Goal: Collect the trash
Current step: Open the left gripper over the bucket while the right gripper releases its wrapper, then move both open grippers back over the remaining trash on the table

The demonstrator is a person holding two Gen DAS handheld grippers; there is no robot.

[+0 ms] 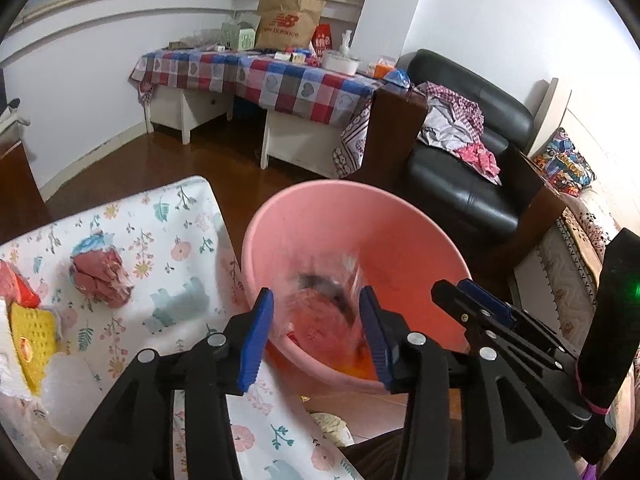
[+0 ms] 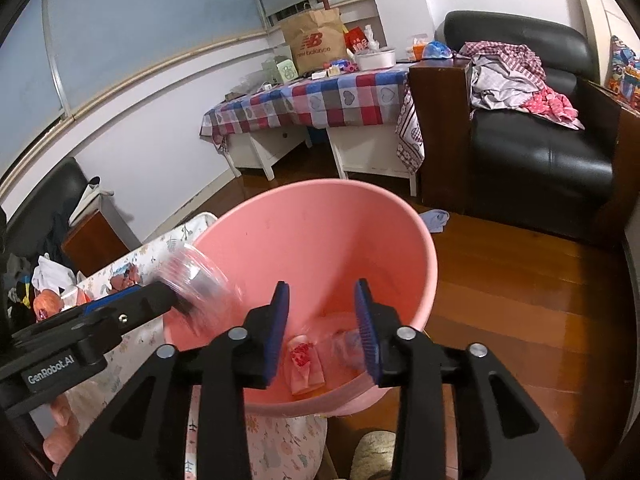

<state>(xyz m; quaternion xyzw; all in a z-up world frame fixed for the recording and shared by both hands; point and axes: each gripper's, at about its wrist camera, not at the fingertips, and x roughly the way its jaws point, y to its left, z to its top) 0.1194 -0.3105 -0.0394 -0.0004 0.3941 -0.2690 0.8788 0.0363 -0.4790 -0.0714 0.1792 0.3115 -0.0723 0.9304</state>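
"new balance" on paper bag [image 1: 289,21]; "GenRobot.AI" on left tongs [image 2: 176,296].

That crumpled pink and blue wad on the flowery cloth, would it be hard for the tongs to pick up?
Probably easy. The crumpled wad looks like scrunched paper, so likely light and squashy, giving under the pads. Its creased, uneven shape suggests it would not roll far if nudged on the floral cloth.

A clear plastic cup [image 1: 320,300] above the pink basin [image 1: 420,240] is motion-blurred, its outline smeared; the yellow packet [image 1: 32,344] left of the basin is cut off by the picture's edge.
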